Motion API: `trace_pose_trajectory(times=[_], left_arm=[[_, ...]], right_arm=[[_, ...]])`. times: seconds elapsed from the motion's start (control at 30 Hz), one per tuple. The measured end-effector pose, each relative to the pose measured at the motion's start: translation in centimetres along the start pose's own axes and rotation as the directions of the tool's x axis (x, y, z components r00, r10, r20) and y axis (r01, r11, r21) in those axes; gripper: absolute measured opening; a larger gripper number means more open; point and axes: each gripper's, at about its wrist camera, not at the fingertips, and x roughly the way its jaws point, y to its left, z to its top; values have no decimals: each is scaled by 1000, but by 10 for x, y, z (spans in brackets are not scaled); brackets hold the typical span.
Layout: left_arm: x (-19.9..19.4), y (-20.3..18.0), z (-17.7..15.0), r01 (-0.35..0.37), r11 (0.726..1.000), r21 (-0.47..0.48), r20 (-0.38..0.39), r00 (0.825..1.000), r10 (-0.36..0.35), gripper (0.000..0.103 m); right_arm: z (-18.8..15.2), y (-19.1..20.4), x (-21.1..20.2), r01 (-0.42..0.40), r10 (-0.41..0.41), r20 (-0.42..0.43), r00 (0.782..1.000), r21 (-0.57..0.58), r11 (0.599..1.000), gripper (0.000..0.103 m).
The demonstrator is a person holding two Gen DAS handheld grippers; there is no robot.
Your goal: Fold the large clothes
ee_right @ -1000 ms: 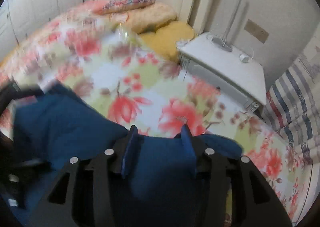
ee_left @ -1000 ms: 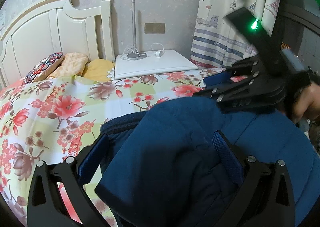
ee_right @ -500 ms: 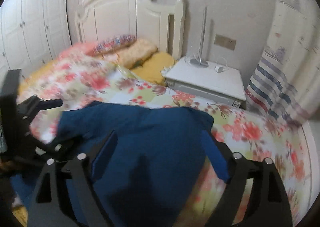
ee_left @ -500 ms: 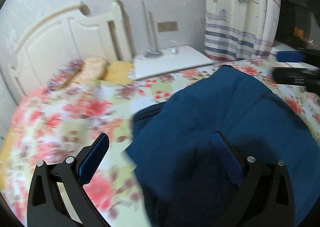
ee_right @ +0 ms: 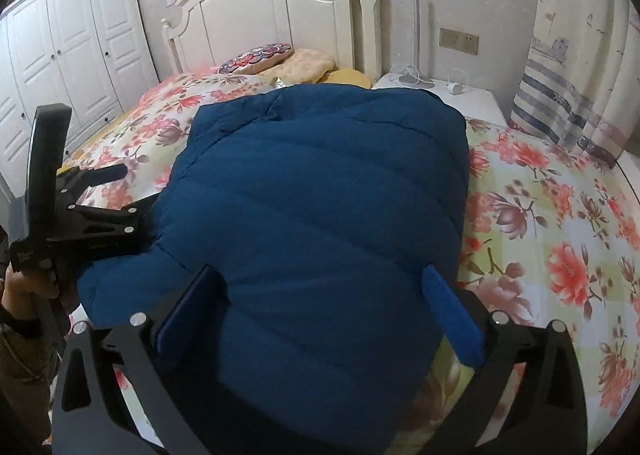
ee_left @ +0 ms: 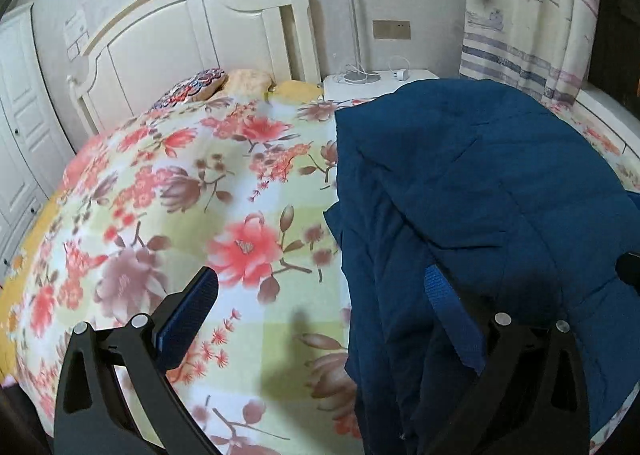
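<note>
Two wrist views take in the same bed (ee_left: pixel 132 191), its floral cover filling most of each frame, with a white headboard (ee_right: pixel 280 15) and pillows (ee_right: pixel 256 57) at the far end. Only the right wrist view shows the white wardrobe (ee_right: pixel 68 47) in full along the far-left wall; the left wrist view catches just an edge of it. A white nightstand (ee_left: pixel 400 77) and a striped curtain (ee_right: pixel 568 67) appear in both.

On the cover lies the blue quilted jacket (ee_right: pixel 316 215). From the right wrist it reads as a smooth folded block; from the left wrist its layered edges (ee_left: pixel 384 255) show, stacked along the left side.

The right gripper (ee_right: pixel 324 315) is spread wide, its fingers straddling the jacket's near end without pinching it. The left gripper (ee_left: pixel 320 319) is likewise spread, one finger (ee_left: pixel 188 315) over bare cover, the other (ee_left: pixel 448 315) against the jacket. Only the right wrist view shows that gripper from outside (ee_right: pixel 80 215), in the person's hand (ee_right: pixel 24 287) beside the jacket's left edge.
</note>
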Motion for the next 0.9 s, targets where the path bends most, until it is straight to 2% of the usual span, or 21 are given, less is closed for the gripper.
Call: trace_pose_trajectory(times=[0.1,0.13,0.2,0.23,0.27,0.3,0.33,0.37,0.4,0.5,0.57,0.6,0.63,0.67,0.73,0.8,0.87,0.9], left_arm=[[-1,-2,-2,3,1000,-14,-5,1000,-3,99],[0,1,-2,26,999,-46,-17,999,-27,99],[9,14,-2,134,980,-150,-64,987,-145,99],[18,26,-6,216,945,-246,-103,963,-248,99],[24,33,-10,261,918,-300,-119,944,-307,99],[30,39,-14,312,879,-360,-133,916,-380,99],[38,47,-18,368,826,-428,-143,874,-464,99],[42,50,-21,393,793,-466,-145,850,-506,99],[42,52,-23,412,772,-484,-127,840,-528,99],[45,56,-25,463,717,-522,-124,790,-600,99],[48,57,-24,498,664,-558,-126,740,-661,99],[50,56,-24,518,632,-577,-125,709,-695,99],[54,55,-26,545,576,-609,-115,659,-744,99],[56,55,-27,555,551,-623,-108,636,-764,99],[58,54,-27,563,534,-630,-109,617,-779,99],[61,51,-25,571,530,-627,-117,603,-789,99],[60,37,-19,578,585,-569,-171,613,-772,99],[60,33,-14,579,603,-549,-192,615,-765,99]], right_arm=[[1,-8,-7,-31,31,-5,1000,29,999,101],[1,-16,-10,-63,63,-1,998,72,995,101],[-6,-39,-15,-149,149,16,989,205,967,101],[-10,-51,-15,-180,183,17,983,263,948,101],[-12,-58,-14,-196,201,13,980,295,935,101],[-18,-69,-10,-210,223,2,975,333,919,101],[-21,-74,-6,-220,238,-9,971,352,910,101],[-24,-77,-3,-239,263,-16,965,370,898,101],[-29,-83,3,-287,320,-12,947,407,867,101],[-34,-89,14,-350,394,-2,919,455,819,101],[-33,-88,19,-373,421,-4,907,457,808,101],[-32,-88,21,-374,425,-10,905,456,808,101],[-30,-89,22,-378,433,-17,901,457,805,101],[-29,-89,23,-382,440,-22,898,460,802,101],[-28,-91,26,-397,462,-35,886,457,796,101],[-28,-94,29,-410,479,-43,877,455,791,101],[-28,-96,34,-424,497,-50,866,454,784,101],[-30,-95,37,-433,506,-47,861,455,778,101]])
